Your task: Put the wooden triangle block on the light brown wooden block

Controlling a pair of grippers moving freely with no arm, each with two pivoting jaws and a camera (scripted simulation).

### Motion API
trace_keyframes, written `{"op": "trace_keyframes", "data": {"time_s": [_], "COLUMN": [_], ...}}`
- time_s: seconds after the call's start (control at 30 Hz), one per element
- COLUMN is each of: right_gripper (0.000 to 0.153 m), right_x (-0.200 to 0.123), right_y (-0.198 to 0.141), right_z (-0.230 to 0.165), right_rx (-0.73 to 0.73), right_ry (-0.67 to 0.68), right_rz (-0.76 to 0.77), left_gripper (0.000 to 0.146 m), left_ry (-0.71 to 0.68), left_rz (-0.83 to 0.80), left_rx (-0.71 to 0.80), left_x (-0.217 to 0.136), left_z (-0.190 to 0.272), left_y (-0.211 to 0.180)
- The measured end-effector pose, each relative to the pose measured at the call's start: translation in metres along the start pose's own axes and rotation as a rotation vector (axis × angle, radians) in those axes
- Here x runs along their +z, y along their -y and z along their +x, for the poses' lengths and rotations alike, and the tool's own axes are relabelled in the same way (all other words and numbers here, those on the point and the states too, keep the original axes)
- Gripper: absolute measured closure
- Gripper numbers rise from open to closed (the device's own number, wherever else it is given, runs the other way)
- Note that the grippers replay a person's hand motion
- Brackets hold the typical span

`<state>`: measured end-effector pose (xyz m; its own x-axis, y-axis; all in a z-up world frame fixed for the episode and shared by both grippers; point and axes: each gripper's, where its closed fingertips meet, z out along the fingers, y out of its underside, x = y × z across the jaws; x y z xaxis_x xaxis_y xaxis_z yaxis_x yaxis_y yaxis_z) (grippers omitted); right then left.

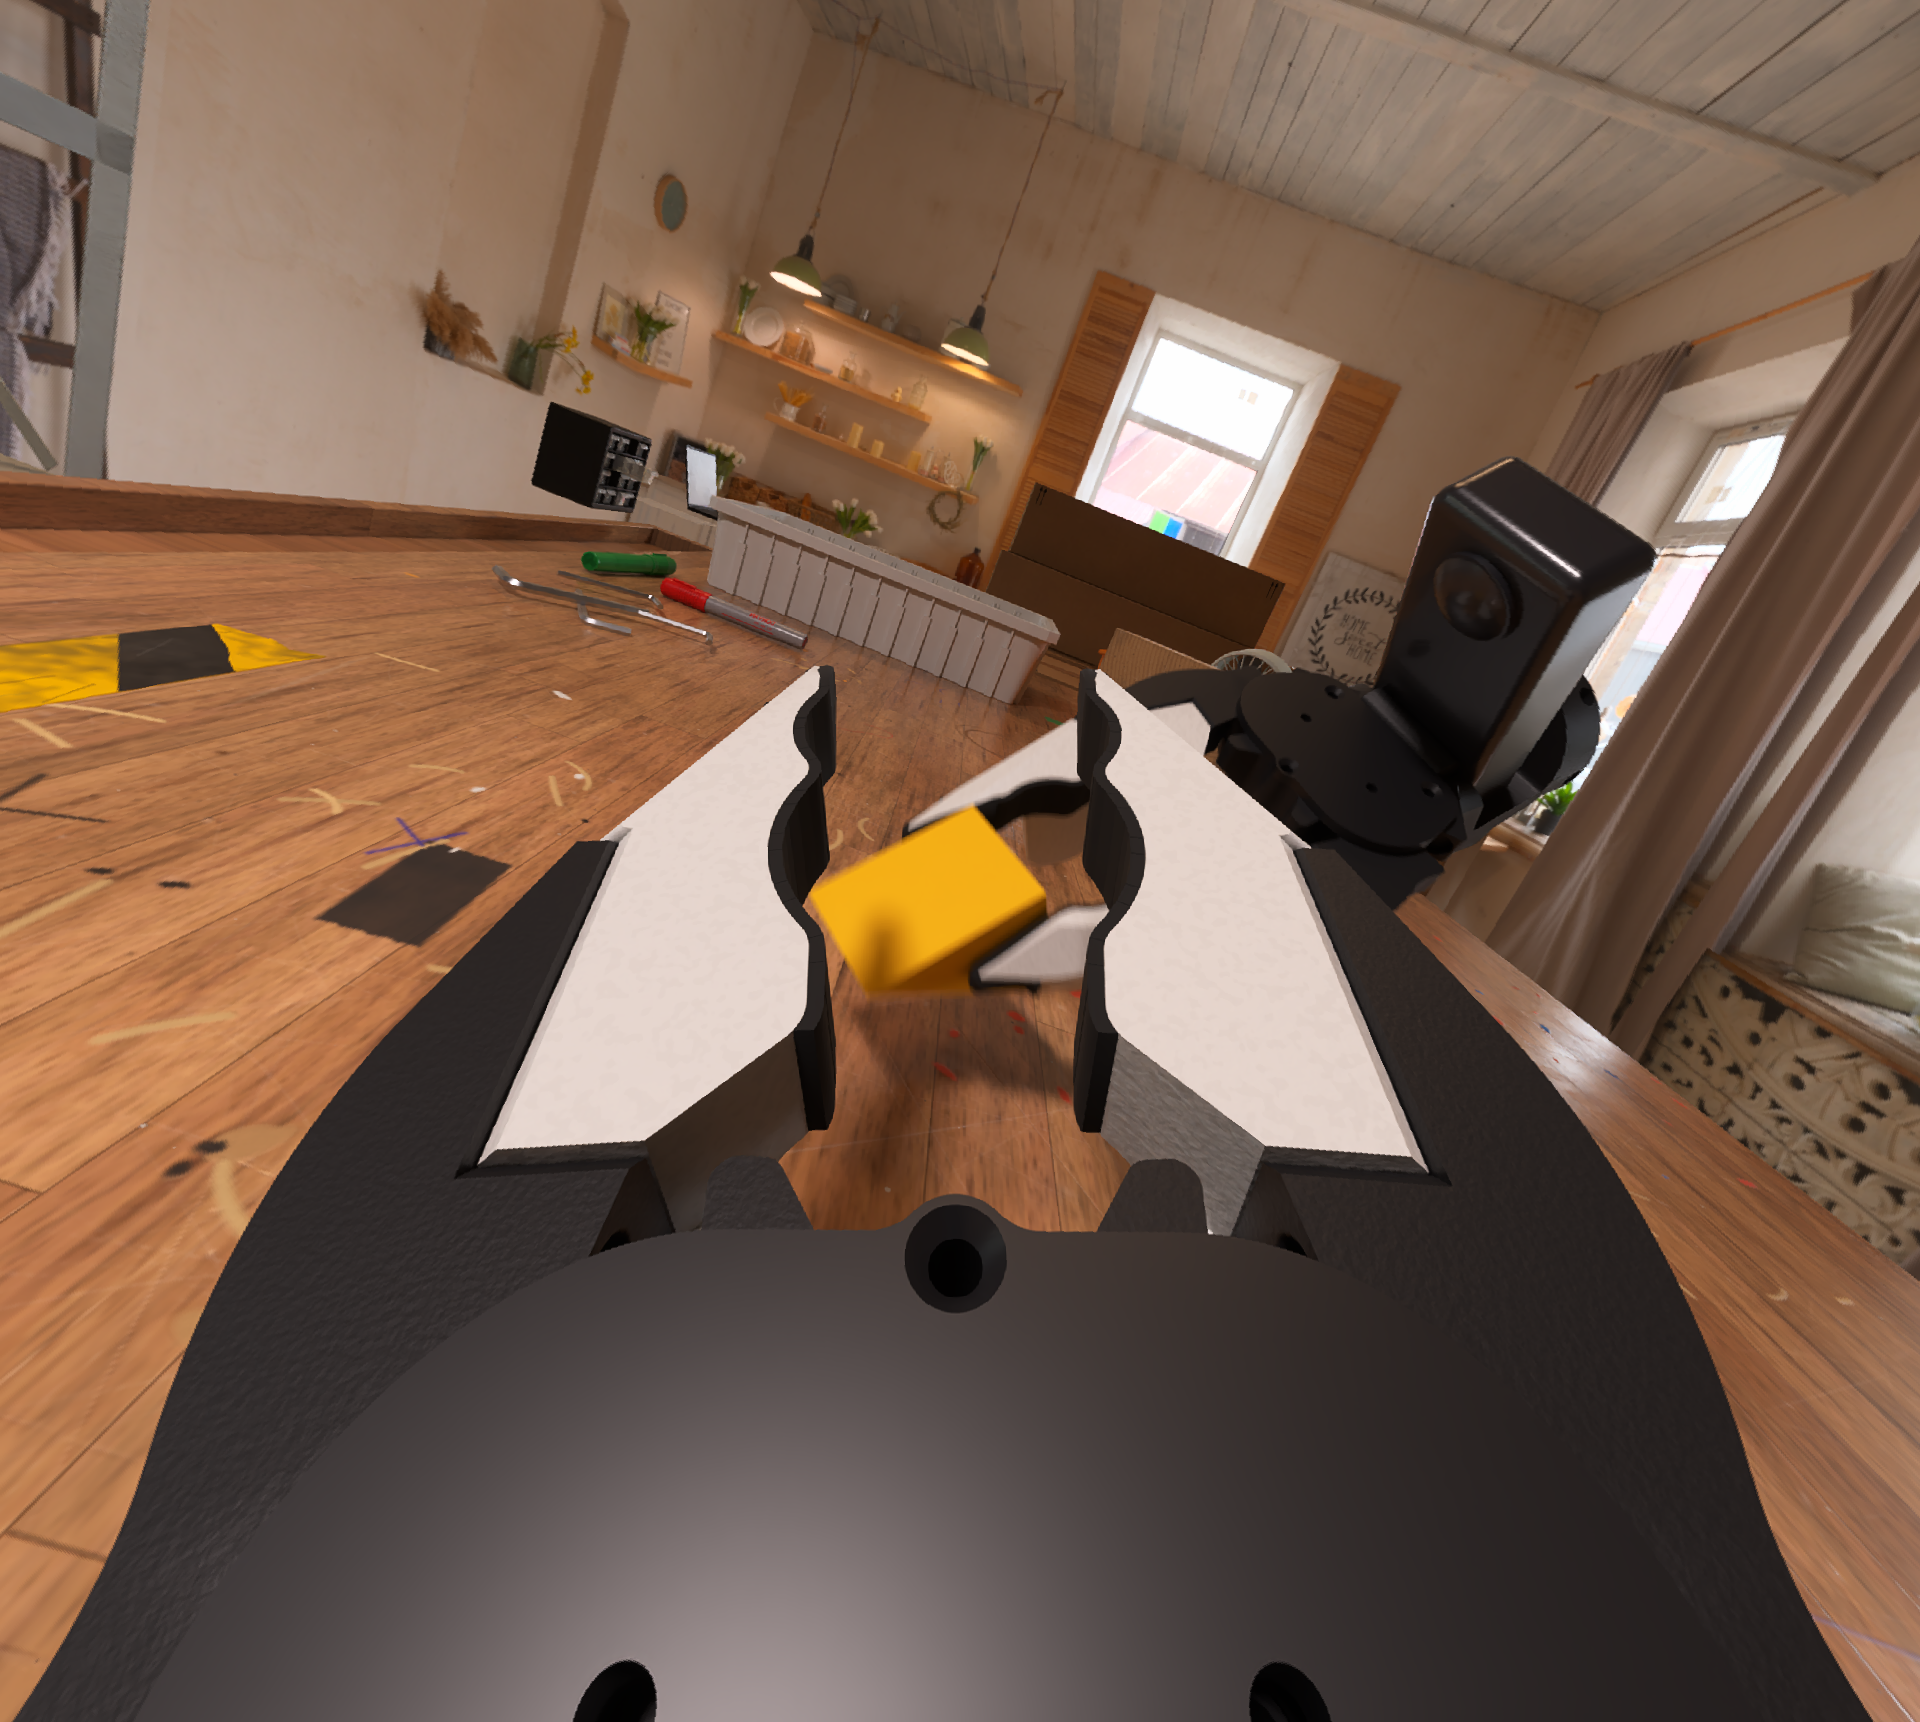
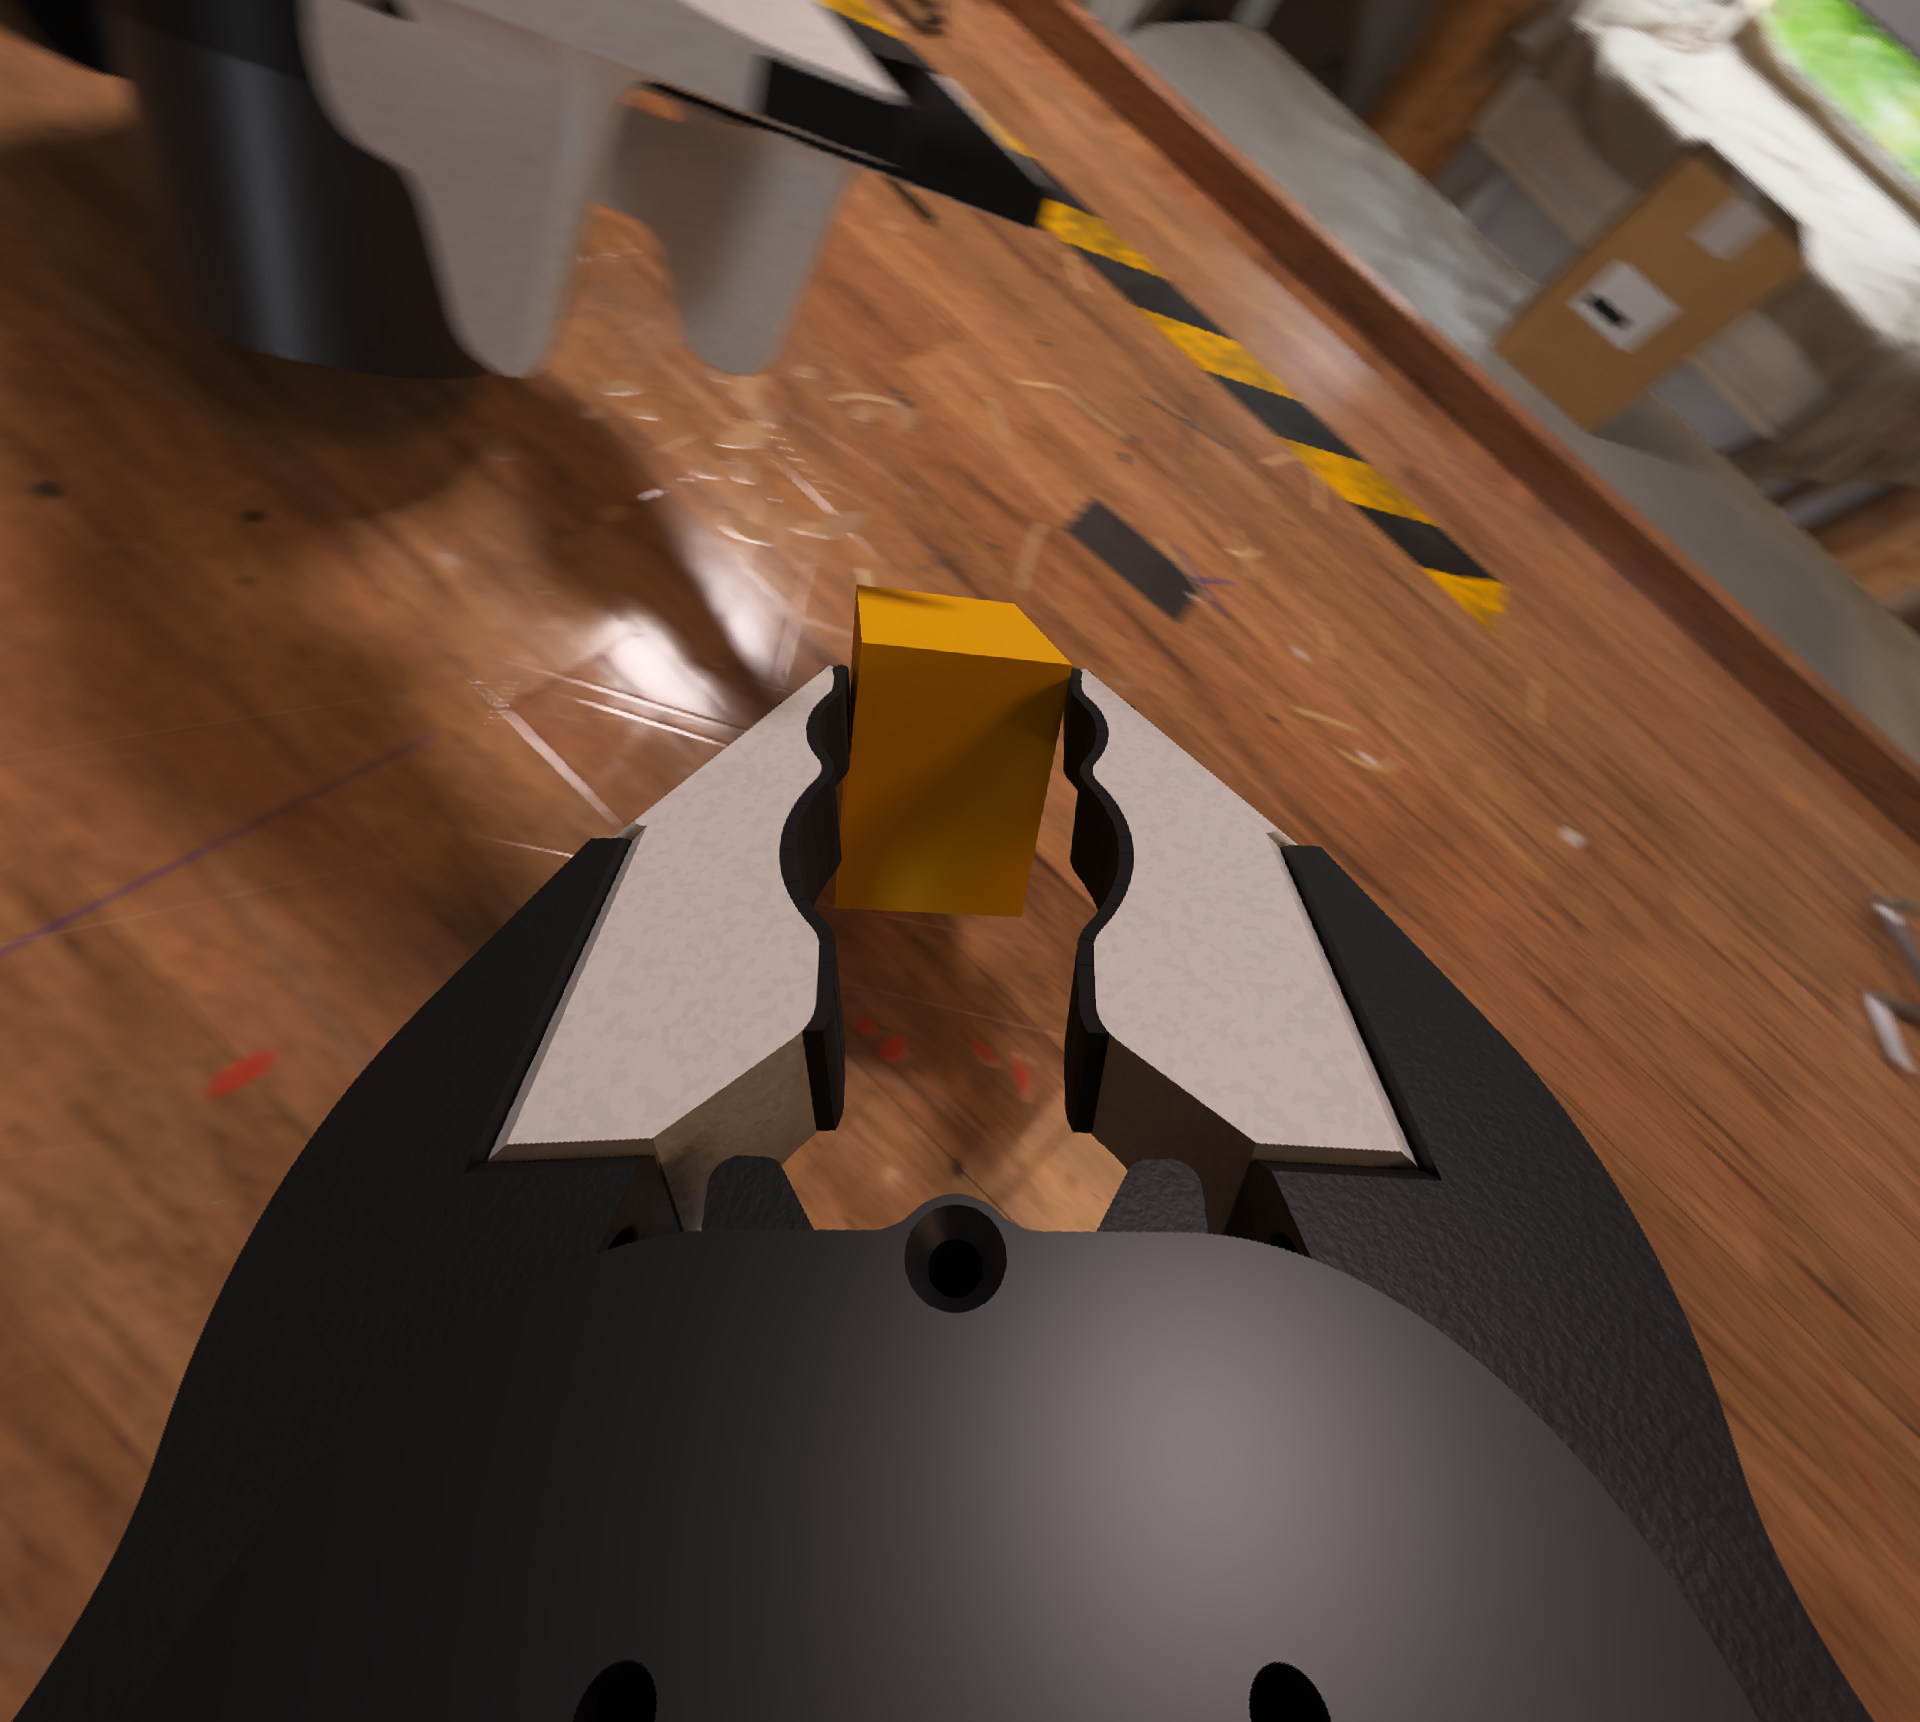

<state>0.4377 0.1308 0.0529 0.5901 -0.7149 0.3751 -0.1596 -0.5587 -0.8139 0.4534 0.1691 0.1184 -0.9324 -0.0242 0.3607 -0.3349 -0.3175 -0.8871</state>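
Observation:
A yellow-orange block (image 2: 951,768), which looks like the wooden triangle block, sits between my right gripper's (image 2: 956,680) fingertips, and both pads touch its sides. In the left wrist view the block (image 1: 925,903) hangs a little above the wooden table (image 1: 312,841), held by the right gripper's white fingers (image 1: 1039,945). My left gripper (image 1: 956,685) is open and empty, short of the block. It also shows in the right wrist view (image 2: 629,368), at the upper left, fingers pointing down. A light brown edge (image 1: 1143,646) peeks over the left gripper's right finger; I cannot tell what it is.
A white slatted bin (image 1: 883,612), a red marker (image 1: 727,612), a green-handled tool (image 1: 629,564) and metal tools (image 1: 592,602) lie at the far side. Yellow-black tape (image 2: 1247,363) runs near the table's far edge. A black patch (image 1: 416,893) lies to the left.

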Motion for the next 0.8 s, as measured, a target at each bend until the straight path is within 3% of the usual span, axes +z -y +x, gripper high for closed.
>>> {"op": "trace_keyframes", "data": {"time_s": [0.33,0.8], "right_gripper": [0.111,0.111], "right_x": [-0.062,-0.184], "right_y": [-0.021,-0.05], "right_z": [0.103,0.18], "right_rx": [0.178,0.283], "right_ry": [-0.477,-0.894], "right_rz": [-0.061,-0.126], "left_gripper": [0.099,0.1], "left_ry": [-0.008,-0.025], "left_rz": [-0.001,0.0], "left_rx": [-0.011,-0.028], "left_x": [0.0,0.0], "left_z": [0.0,0.001], "left_y": [0.0,0.0]}}
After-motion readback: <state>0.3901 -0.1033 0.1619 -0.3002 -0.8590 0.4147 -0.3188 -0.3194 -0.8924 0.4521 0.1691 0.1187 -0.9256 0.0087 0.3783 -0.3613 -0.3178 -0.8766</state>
